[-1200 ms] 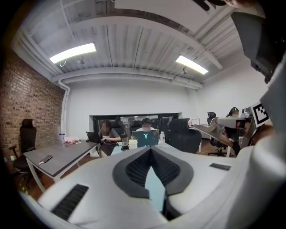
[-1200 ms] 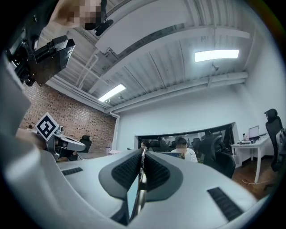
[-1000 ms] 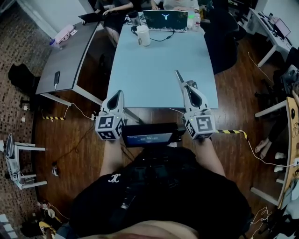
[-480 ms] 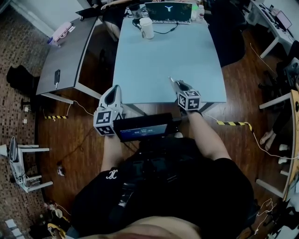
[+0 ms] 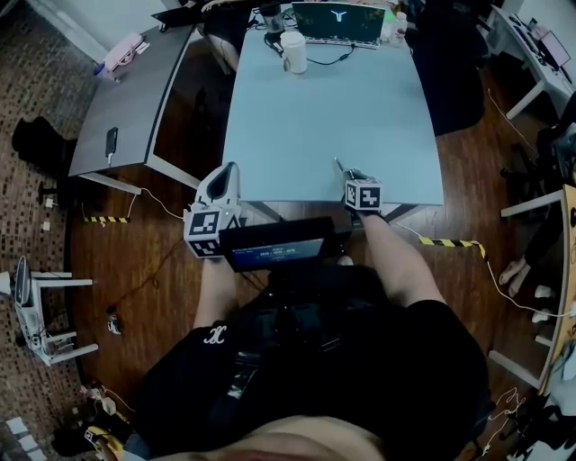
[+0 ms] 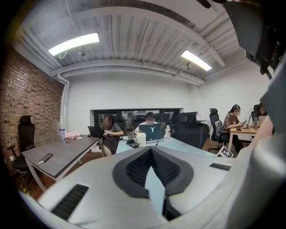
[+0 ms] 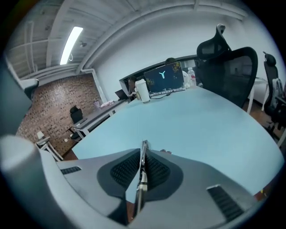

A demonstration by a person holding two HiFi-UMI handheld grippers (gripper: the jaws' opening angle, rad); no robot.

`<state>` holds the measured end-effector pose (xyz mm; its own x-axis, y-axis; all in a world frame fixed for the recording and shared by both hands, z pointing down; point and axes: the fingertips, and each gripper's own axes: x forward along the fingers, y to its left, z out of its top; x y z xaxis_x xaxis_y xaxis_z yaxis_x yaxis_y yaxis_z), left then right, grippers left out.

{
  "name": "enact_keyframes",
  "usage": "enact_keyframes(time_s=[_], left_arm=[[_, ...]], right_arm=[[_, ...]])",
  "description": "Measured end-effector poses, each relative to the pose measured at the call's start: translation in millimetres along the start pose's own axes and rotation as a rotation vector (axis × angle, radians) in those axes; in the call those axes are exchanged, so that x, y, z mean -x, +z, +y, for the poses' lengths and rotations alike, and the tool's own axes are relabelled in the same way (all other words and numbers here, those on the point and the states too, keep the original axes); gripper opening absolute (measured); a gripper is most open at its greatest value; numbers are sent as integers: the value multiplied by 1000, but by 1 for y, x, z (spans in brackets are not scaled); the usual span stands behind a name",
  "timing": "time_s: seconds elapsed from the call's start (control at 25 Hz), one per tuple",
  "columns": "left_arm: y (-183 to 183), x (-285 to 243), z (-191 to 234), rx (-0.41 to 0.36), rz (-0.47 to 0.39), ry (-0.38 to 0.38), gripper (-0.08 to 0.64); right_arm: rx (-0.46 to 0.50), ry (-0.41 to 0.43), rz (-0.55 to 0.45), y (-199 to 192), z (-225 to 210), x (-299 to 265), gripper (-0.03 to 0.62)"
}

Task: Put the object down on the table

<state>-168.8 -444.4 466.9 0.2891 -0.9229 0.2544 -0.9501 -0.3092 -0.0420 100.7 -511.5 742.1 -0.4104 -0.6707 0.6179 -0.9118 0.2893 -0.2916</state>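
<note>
My right gripper [image 5: 346, 173] hangs over the near edge of the light blue table [image 5: 360, 108]. It grips a thin metal rod-like object [image 7: 142, 176] that stands edge-on between the pads, its tip [image 5: 337, 163] poking out past the fingertips. The jaws are just beginning to open, with the pads still on the object. In the right gripper view the gripper [image 7: 144, 154] points low across the tabletop [image 7: 201, 120]. My left gripper [image 5: 230, 171] sits left of the table's near left corner, off the table, shut and empty [image 6: 150, 151].
A laptop [image 5: 337, 20] and a white cup [image 5: 294, 52] stand at the table's far end, where people sit. A grey desk [image 5: 135, 99] with a phone [image 5: 112, 141] is to the left. A black chair [image 5: 454, 72] stands at the right. A dark screen device [image 5: 279, 248] hangs at my chest.
The right gripper has swung forward and down toward the table's near edge, carrying the thin object. The left gripper has barely shifted.
</note>
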Motion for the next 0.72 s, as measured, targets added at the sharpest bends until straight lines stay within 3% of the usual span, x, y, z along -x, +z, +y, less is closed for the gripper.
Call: enact_keyframes(time_s=[0.08,0.16,0.32,0.48,0.56,0.72], left_arm=[[-2,-4,2,2,4,-3,5],[-1,-9,2,3,4,-7,5],[2,-19,-8,-6,3,-27,5],[-3,-27,-17,-15,21,-49,5],[-3,-30,-22,-18,25,-52,5],[0,-32,-32,-31,19,-56,5]], right_arm=[[44,-31,16,-4,-4,-3,63],[105,-35,34,-8,-4,-5,179],[197,-56,18,-10,-10,-2,325],[216,-91,-41,2,-18,7,395],[227,-110,-76,11,-22,12,400],[213,-164,-284,56,-32,45,400]])
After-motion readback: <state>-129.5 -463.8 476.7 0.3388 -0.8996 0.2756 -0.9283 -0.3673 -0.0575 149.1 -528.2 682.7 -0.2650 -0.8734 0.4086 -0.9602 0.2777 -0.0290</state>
